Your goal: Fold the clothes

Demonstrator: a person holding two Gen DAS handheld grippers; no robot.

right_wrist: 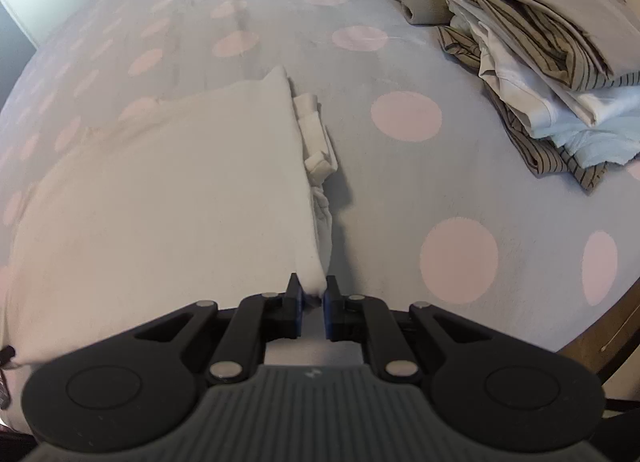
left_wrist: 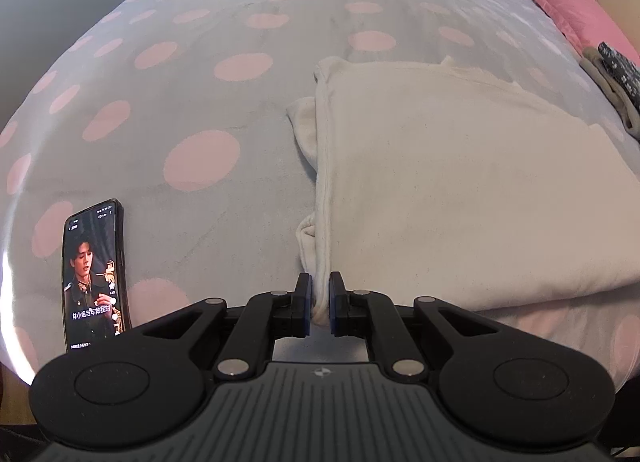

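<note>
The phone (left_wrist: 94, 274) has its lower end hidden behind the left gripper's body, at about 8 o'clock. At 3 o'clock the dark flowered cloth (left_wrist: 620, 73) is cut by the frame edge. The pile of folded clothes (right_wrist: 552, 61) is cut at 2 o'clock.

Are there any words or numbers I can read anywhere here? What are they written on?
"#小姐当年救我时": white caption low on the phone screen, lying on the bed.
Status bar at the top of the phone screen and the tiny line under the caption: too small to read.
Small round emblem on each gripper body: a logo, no letters.
Cream garment, folded clothes pile: no readable text.
</note>
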